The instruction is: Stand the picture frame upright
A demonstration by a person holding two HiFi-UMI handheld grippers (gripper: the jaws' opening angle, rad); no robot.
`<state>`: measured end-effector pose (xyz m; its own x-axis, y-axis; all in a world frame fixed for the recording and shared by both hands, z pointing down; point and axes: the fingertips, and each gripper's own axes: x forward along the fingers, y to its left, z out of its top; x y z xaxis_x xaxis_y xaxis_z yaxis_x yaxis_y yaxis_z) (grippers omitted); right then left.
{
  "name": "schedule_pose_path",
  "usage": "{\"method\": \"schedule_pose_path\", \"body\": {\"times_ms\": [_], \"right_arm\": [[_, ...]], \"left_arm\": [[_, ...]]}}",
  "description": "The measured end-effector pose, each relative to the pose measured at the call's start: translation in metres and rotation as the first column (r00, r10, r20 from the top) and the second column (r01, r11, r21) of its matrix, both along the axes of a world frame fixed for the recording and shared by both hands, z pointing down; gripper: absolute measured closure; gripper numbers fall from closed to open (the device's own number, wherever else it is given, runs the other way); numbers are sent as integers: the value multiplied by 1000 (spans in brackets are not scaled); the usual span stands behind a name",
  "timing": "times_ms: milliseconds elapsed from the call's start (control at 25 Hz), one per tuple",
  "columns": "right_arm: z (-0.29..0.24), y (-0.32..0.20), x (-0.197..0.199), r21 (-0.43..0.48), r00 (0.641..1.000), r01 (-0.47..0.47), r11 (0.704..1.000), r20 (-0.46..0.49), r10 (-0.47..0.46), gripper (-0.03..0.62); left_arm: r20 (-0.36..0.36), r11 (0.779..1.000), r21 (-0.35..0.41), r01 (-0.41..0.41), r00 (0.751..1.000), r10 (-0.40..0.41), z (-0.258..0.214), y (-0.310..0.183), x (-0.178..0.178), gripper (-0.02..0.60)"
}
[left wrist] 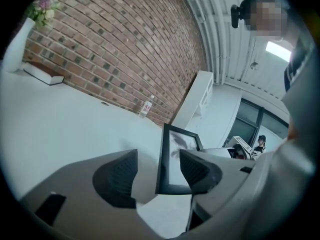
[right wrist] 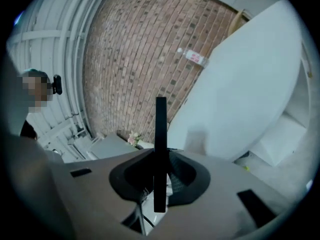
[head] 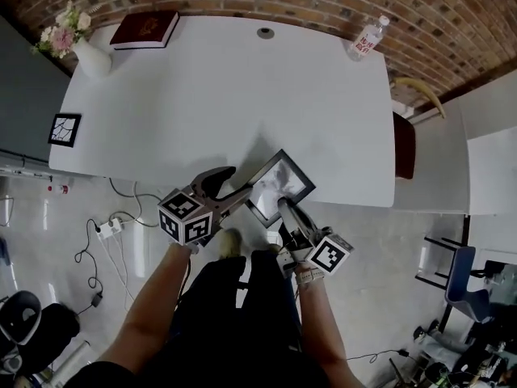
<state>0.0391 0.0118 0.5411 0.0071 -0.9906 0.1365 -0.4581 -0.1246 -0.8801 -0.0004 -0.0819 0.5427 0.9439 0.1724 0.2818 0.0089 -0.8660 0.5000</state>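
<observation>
The black picture frame (head: 279, 183) holds a grey-and-white print and hangs tilted at the front edge of the white table (head: 242, 95). My right gripper (head: 284, 208) is shut on its near edge. In the right gripper view the frame (right wrist: 160, 134) shows edge-on, pinched between the dark pads (right wrist: 187, 176) of that gripper (right wrist: 160, 165). My left gripper (head: 239, 181) reaches in from the left with its jaws wide. In the left gripper view the frame (left wrist: 176, 156) stands between the jaws of that gripper (left wrist: 158, 160), close to the right pad (left wrist: 196, 169) and well apart from the left pad.
At the table's back left are a white vase of flowers (head: 90, 55) and a dark red book (head: 145, 29). A water bottle (head: 367, 39) stands back right. A small framed picture (head: 65, 129) lies at the left edge. A chair (head: 404, 144) stands right; a power strip (head: 109, 229) lies on the floor.
</observation>
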Motion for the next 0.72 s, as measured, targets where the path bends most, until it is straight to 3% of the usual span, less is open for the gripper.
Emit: {"method": "schedule_pose_path", "body": {"times_ms": [360,560,720], "right_arm": [[-41,-56,-37,59,969,229,972,-114,-221,528],[-63,-85,-45,44,905,377,925,-229,-358,528],[-75,-113,-46,54,856,474,879,-264,-445,530]], "left_arm": [[-65,995,-93,-44,997,38,-32,-37,-21,347],[-88,999,-53,-7,996,3,-48,-63,-27,431],[-115,998,-58,18,993,-24,-59,-87,-29,431]]}}
